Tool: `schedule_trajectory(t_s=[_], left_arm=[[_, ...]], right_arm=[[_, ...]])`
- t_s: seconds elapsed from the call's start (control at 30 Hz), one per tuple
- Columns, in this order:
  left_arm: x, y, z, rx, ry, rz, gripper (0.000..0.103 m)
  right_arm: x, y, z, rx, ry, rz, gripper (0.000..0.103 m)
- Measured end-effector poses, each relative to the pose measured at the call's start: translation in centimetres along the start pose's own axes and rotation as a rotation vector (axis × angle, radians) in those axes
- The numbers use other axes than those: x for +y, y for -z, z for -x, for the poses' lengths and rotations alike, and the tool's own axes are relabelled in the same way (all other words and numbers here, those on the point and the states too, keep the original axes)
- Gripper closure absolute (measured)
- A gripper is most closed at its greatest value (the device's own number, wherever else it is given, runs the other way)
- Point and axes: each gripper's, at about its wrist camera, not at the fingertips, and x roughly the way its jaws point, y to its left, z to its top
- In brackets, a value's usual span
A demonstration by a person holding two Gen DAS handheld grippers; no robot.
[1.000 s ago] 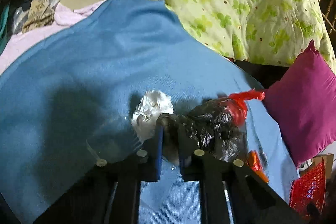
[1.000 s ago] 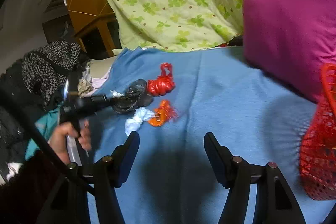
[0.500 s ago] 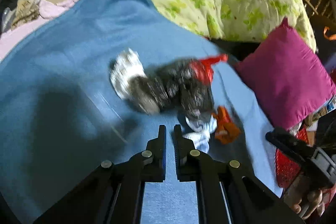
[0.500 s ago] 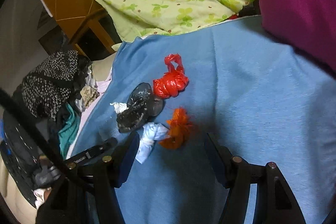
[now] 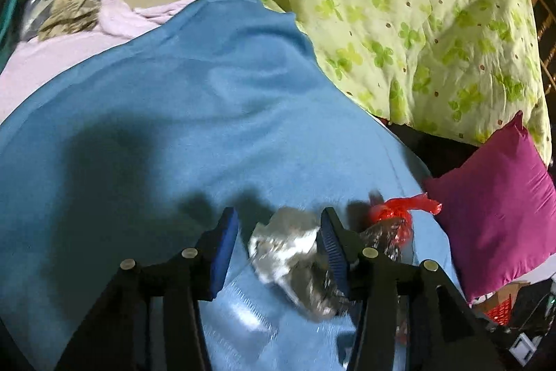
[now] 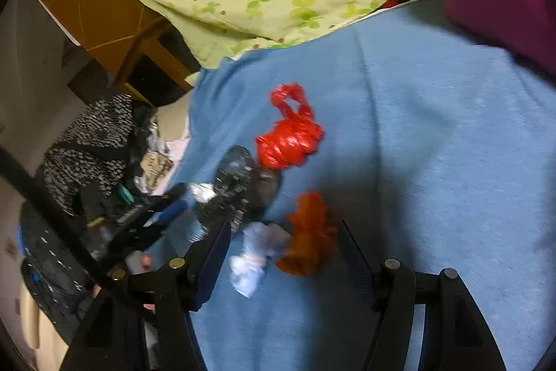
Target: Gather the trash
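blue blanket [image 6: 434,162] on bed, green quilt [image 5: 417,16] behind. we count 5 trash items uncollected: red bag [image 6: 290,136], black bag [image 6: 239,186], silver wad [image 5: 285,242], white tissue [image 6: 252,261], orange wrapper [image 6: 309,242]. left gripper [image 5: 278,246] opening, straddles wad. right gripper [image 6: 281,252] half-open, empty, over tissue and wrapper.

A: Bedding, colours?
B: Blanket [image 5: 173,113] plain blue; quilt [image 5: 417,16] pale green, darker clover print, small brown dots; cushion [image 5: 497,204] magenta

A: Litter?
B: Knotted bag [image 6: 290,138] red; crumpled bag [image 6: 236,186] black, glossy; wad [image 5: 288,242] silvery white; scrap [image 6: 312,232] orange; tissue [image 6: 253,259] white

A: Gripper pads?
B: Blue, on black fingers [image 5: 222,246]
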Motion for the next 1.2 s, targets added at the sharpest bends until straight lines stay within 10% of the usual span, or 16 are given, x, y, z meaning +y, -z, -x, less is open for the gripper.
schedule_trajectory(t_s=[0.8,0.97,1.2], left_arm=[[1.3,3.0,1.3,0.174,-0.189,-0.040,0.049],[0.7,3.6,0.5,0.191,-0.256,-0.131,0.083],[0.6,4.4,1.1,0.207,-0.220,-0.154,0.095]], right_arm=[[4.9,-2.5,-11.8,0.135,-0.104,-0.045,0.035],[6.6,-1.8,-12.7,0.132,-0.030,0.093,0.095],[7.1,-2.2,-7.3,-0.006,-0.017,0.127,0.100]])
